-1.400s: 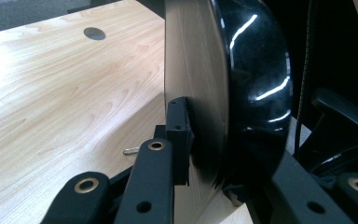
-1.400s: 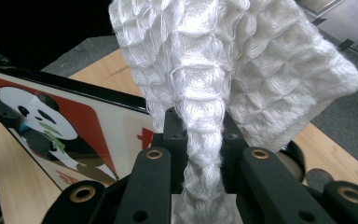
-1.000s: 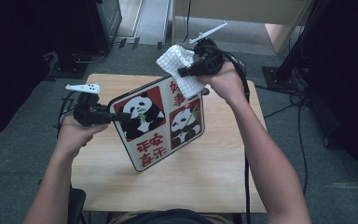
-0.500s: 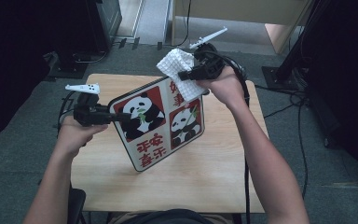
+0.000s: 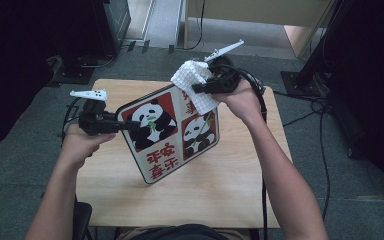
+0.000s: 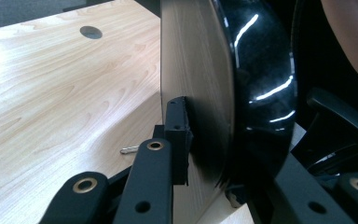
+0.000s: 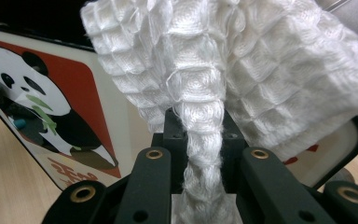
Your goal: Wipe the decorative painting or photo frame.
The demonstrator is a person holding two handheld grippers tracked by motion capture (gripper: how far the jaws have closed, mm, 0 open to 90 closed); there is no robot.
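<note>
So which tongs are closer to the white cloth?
The right tongs: they pinch the white cloth against the panda tray's top corner. The left tongs clamp the tray's opposite edge, away from the cloth.

Your table (image 5: 230, 190) is light wood, with a round cable hole (image 6: 91, 32) seen in the left gripper view. The tray (image 5: 170, 135) stands tilted on it, lower corner resting on the top. A small metal clip (image 6: 128, 150) lies nearby.
</note>
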